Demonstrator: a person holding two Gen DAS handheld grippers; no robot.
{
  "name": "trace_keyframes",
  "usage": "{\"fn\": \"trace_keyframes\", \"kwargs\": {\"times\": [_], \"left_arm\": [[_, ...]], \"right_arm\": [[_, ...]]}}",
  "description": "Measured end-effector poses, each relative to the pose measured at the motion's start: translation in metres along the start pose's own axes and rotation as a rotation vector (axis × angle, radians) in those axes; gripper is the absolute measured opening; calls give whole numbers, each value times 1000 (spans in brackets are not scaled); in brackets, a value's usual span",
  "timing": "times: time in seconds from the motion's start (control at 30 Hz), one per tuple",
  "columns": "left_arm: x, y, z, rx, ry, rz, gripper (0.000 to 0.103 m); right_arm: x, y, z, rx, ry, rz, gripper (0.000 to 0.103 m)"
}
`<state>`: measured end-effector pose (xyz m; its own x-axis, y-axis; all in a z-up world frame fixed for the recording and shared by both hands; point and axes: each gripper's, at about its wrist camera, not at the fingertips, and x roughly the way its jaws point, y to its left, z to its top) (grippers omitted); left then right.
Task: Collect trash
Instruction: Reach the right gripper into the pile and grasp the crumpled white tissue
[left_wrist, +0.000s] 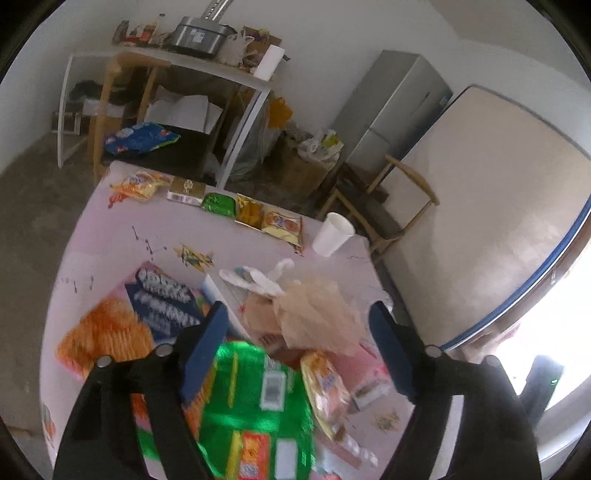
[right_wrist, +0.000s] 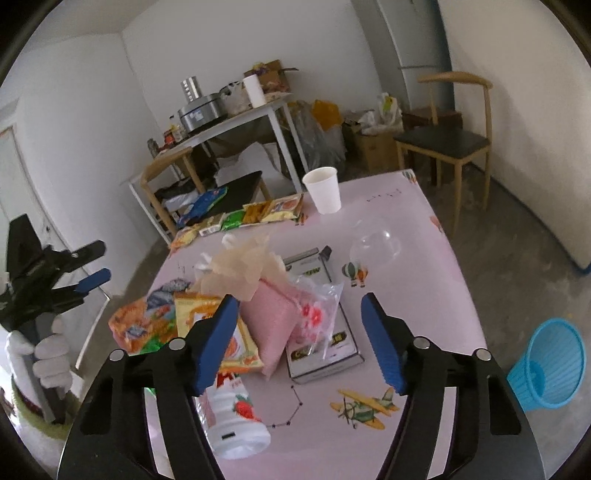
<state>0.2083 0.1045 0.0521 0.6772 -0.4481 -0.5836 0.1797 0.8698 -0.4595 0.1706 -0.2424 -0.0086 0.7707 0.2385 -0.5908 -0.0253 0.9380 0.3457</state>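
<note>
Trash lies heaped on a pink table. In the left wrist view my left gripper hangs open over a green snack bag, crumpled beige paper and an orange chip bag; nothing is pinched. In the right wrist view my right gripper is open above a pink packet, a clear bag with pink flowers and a flat box. A strawberry-printed white bottle lies below its left finger. A white-gloved hand holds the left gripper off the table's left edge.
A blue mesh bin stands on the floor to the right of the table. A white paper cup and a row of snack wrappers sit at the far edge, with a clear plastic lid nearby. Chairs and a cluttered white table stand beyond.
</note>
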Motion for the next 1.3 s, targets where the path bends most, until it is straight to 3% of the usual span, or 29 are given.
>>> {"fn": "trace_keyframes", "kwargs": {"times": [0.17,0.3,0.4,0.6,0.73,0.93,1.1,1.3], "left_arm": [[30,-15,-10,30,85,-96,57],[47,-22,-17,59,115,-108,48],[57,-10,-11,20,157,-89,48],[105,31,37,-144,317,-21,47],[140,39,53,-137,398,24,47],[172,39,53,-74,422,122,46],[187,40,48,-55,427,125,27],[189,45,47,-51,404,122,4]], "right_arm": [[20,-29,9,114,66,16,54],[32,-42,16,152,128,26,55],[31,-38,21,142,128,50,57],[49,-19,36,75,198,146,65],[65,2,53,26,242,218,71],[127,27,83,-38,362,252,72],[193,34,88,-37,508,244,70],[238,36,79,-8,626,237,53]]}}
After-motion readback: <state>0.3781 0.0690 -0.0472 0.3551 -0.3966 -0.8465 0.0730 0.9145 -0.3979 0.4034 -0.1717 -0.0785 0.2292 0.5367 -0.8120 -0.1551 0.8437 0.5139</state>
